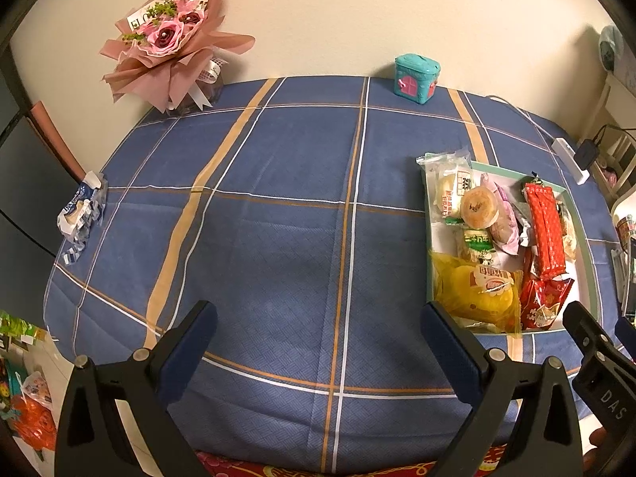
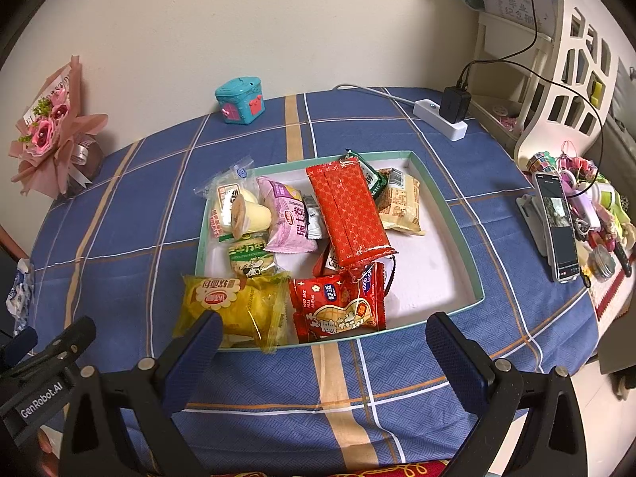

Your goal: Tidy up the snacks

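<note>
The snacks (image 2: pixel 318 238) lie heaped in the tray (image 2: pixel 457 214) on the bench (image 2: pixel 397 377); 1 blue packet (image 1: pixel 81 210) sits well apart at the far-left edge; both grippers, left (image 1: pixel 318 342) and right (image 2: pixel 324 342), hover with jaws released and empty; sorting looks nearly done, so fetching that packet seems next.

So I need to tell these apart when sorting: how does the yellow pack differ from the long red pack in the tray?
The yellow pack is squarish and puffy; the long red pack is a narrow, flat-sided block. The yellow pack hangs over the tray's near rim; the long red pack lies on top of other snacks mid-tray. The yellow pack has a see-through wrapper, the red an opaque patterned one. Both are sealed.
</note>
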The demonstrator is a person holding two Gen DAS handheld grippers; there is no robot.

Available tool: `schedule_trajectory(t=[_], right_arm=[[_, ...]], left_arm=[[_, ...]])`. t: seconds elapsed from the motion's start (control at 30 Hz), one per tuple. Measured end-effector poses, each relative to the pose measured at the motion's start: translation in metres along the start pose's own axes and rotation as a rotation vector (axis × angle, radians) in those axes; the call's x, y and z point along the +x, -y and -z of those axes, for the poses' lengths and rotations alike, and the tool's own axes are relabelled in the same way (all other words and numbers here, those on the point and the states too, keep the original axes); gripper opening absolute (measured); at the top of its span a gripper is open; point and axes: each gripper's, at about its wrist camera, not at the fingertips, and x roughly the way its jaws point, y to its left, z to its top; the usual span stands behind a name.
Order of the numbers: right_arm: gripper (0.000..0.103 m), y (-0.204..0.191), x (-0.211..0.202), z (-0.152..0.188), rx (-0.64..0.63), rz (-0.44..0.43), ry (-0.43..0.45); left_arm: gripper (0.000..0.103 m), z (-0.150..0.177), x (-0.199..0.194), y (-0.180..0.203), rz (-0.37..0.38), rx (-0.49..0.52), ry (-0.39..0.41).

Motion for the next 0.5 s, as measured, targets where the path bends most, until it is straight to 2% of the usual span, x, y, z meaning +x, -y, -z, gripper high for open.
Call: schedule_trajectory(t=[0.5], right_arm=[[0.103, -0.001, -0.0002, 0.0004, 0.0, 0.0, 0.0]], left_arm=[[0.102, -0.0012, -0.0032, 0.0037, 0.003, 0.003, 0.007]])
